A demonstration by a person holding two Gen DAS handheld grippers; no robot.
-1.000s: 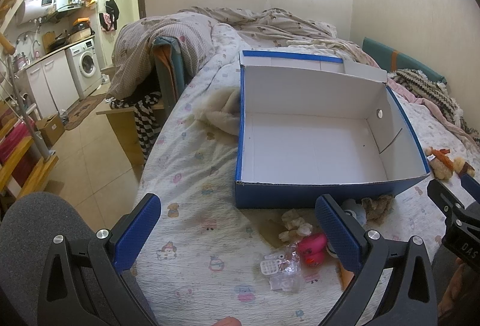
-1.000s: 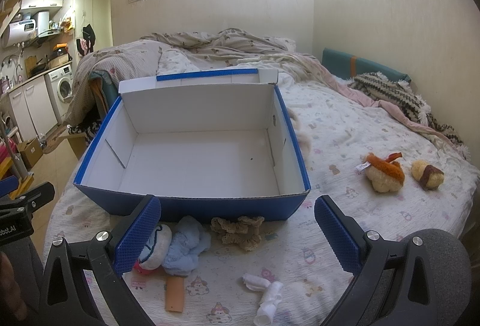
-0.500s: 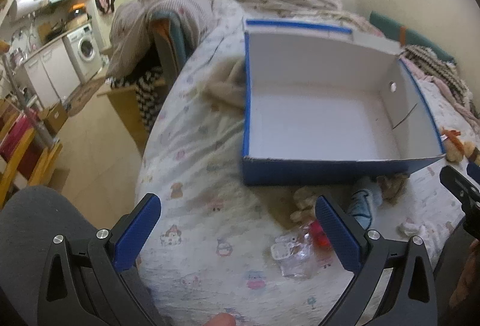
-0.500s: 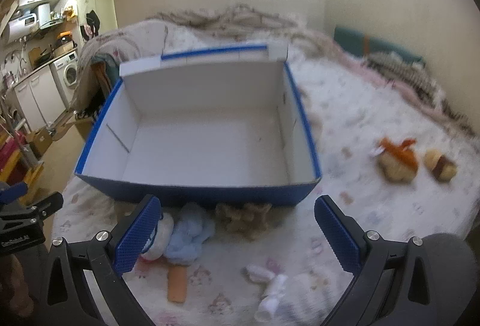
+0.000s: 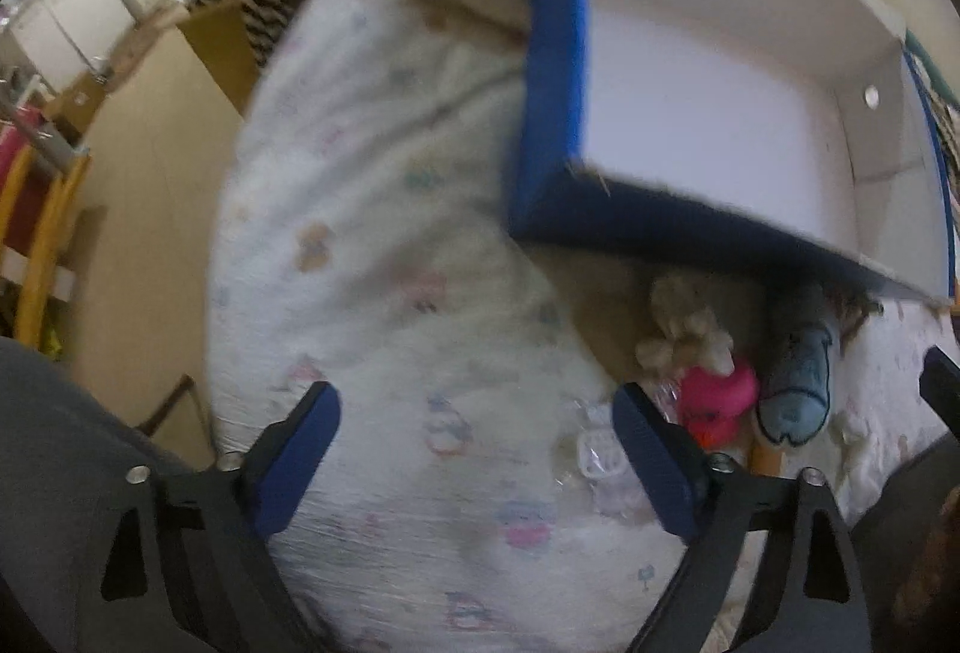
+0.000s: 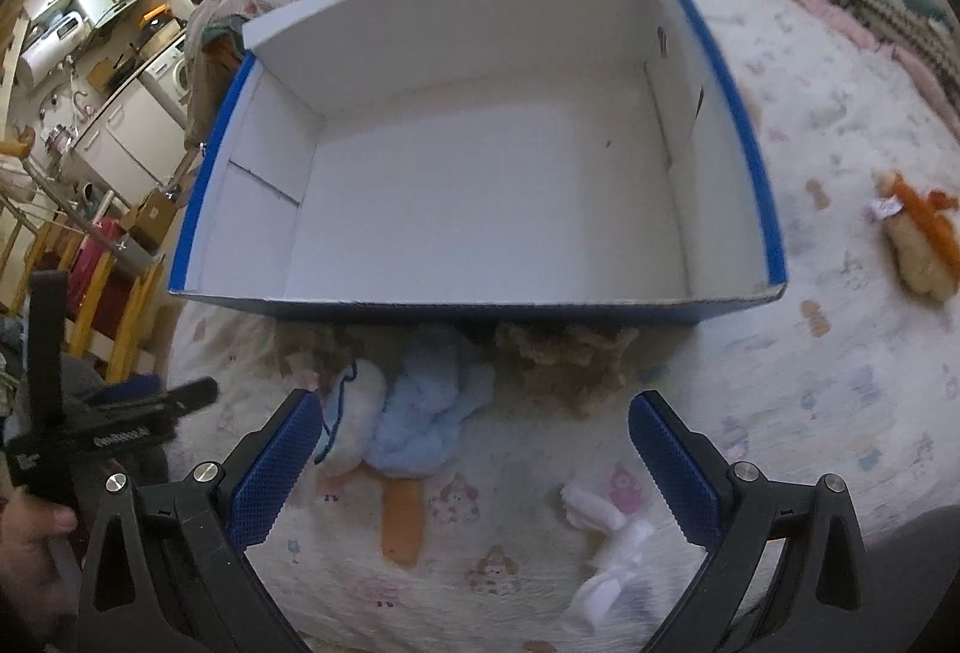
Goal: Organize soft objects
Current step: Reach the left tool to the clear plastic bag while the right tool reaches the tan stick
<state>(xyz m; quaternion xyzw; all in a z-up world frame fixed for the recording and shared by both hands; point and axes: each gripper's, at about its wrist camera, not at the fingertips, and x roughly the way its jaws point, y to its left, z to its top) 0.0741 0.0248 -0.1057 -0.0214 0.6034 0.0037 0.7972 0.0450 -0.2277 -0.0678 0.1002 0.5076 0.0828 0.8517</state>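
While the box sits empty on the bed, I bring both tools down over the toys.
Right tool open above the blue plush beside the box; left tool closing on nothing. Soft, light: I'd pinch its bulky middle.

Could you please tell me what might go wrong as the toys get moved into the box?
The light blue toy and brown toy lie against the box wall, so a grab may nudge the box. The left hand-held gripper is closing over bare bedsheet, not a toy, so it may pinch fabric.
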